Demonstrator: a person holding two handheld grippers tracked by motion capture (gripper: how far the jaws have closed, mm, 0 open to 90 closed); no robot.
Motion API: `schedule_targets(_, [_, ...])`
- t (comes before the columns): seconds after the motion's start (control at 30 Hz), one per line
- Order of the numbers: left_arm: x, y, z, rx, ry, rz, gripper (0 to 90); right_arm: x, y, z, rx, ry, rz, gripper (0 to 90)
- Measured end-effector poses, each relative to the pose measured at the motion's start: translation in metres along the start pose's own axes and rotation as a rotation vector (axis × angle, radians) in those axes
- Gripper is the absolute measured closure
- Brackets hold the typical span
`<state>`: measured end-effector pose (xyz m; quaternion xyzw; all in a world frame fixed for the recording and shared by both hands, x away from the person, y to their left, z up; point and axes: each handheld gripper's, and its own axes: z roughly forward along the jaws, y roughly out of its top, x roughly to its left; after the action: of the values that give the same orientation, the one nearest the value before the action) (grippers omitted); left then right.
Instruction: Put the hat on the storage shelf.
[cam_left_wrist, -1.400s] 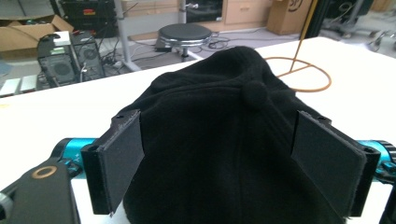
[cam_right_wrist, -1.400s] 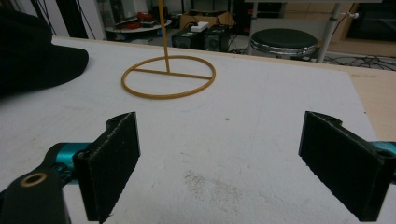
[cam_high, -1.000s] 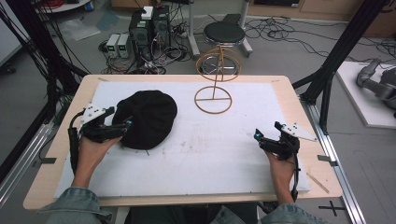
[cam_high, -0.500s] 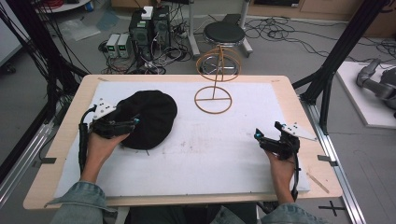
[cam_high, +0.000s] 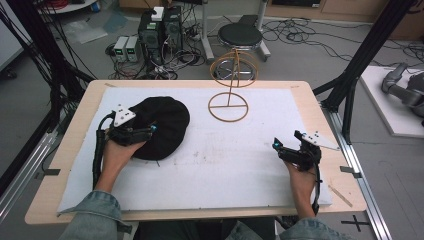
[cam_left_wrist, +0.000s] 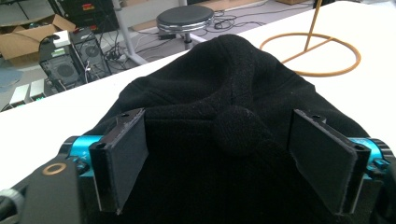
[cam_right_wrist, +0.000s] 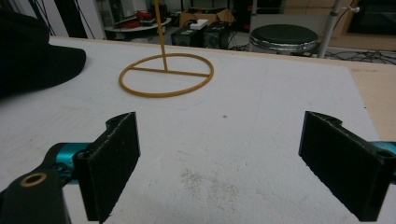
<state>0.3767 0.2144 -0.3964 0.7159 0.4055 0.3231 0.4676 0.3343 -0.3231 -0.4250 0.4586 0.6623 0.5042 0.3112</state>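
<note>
A black fabric hat lies on the white mat at the left. My left gripper hovers over the hat's near-left edge, open. In the left gripper view its jaws stand wide apart on either side of a raised fold of the hat, not closed on it. An orange wire stand, a ring base with an upright rod and upper ring, stands at the back middle; its base ring lies ahead in the right gripper view. My right gripper rests open at the right with nothing between its jaws.
The wooden table carries the white mat. Beyond the far edge are a black stool, computer cases and cables on the floor. Black frame posts stand at both sides. Bare mat lies between the two grippers.
My left gripper has moved right and forward onto the hat's near edge, so its jaws now straddle the fabric. The right gripper has stayed in place.
</note>
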Motion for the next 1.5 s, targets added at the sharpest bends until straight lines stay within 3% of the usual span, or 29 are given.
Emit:
schedule_targets(0.17, [0.0,-0.001,0.003,0.018,-0.013,-0.008,31.8,0.0,0.0,0.0,0.002,-0.004,0.007,12.2])
schedule_targets(0.47, [0.001,-0.002,0.008,0.068,-0.024,0.027,55.2,-0.001,0.0,0.0,-0.004,-0.01,0.001,12.2])
schedule_targets(0.67, [0.001,-0.001,0.007,0.083,-0.037,0.014,65.2,-0.002,0.0,-0.001,-0.001,-0.008,0.008,12.3])
schedule_targets(0.9, [0.002,0.007,-0.004,0.02,-0.037,0.002,68.0,-0.002,0.0,0.0,-0.004,-0.007,0.012,12.3])
schedule_targets(1.07, [0.006,0.013,-0.013,-0.003,-0.014,-0.01,69.1,-0.002,0.0,0.0,-0.007,-0.008,0.013,12.3])
schedule_targets(1.5, [0.011,0.045,-0.04,-0.093,-0.004,-0.005,69.8,-0.004,0.001,0.001,-0.014,-0.005,0.016,12.3])
